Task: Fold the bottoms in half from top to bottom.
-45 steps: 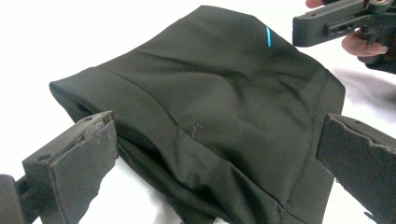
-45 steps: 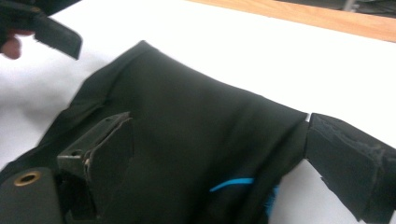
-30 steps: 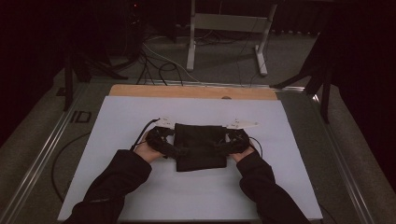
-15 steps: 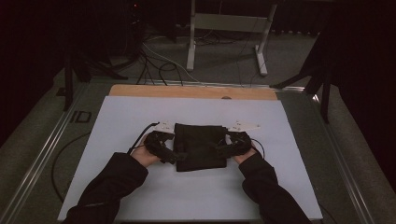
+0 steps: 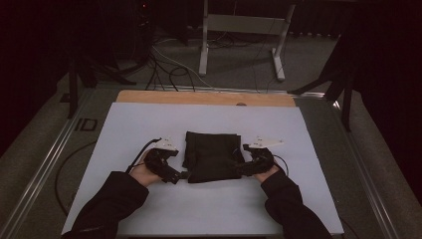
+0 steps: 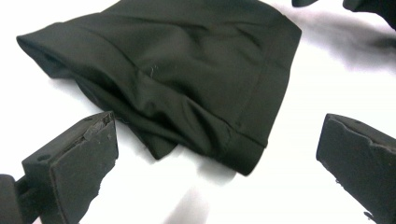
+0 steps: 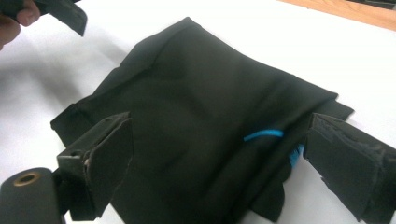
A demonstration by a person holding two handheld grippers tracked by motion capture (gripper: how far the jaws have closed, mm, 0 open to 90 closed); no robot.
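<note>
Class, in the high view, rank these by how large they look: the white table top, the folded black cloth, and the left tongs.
1. White table top
2. Folded black cloth
3. Left tongs, clearly the smallest

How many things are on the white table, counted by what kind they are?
Folded black cloth: 1
Hand-held grippers, the left hand-held gripper and the right hand-held gripper, both open beside the cloth: 2
Total: 3
</note>
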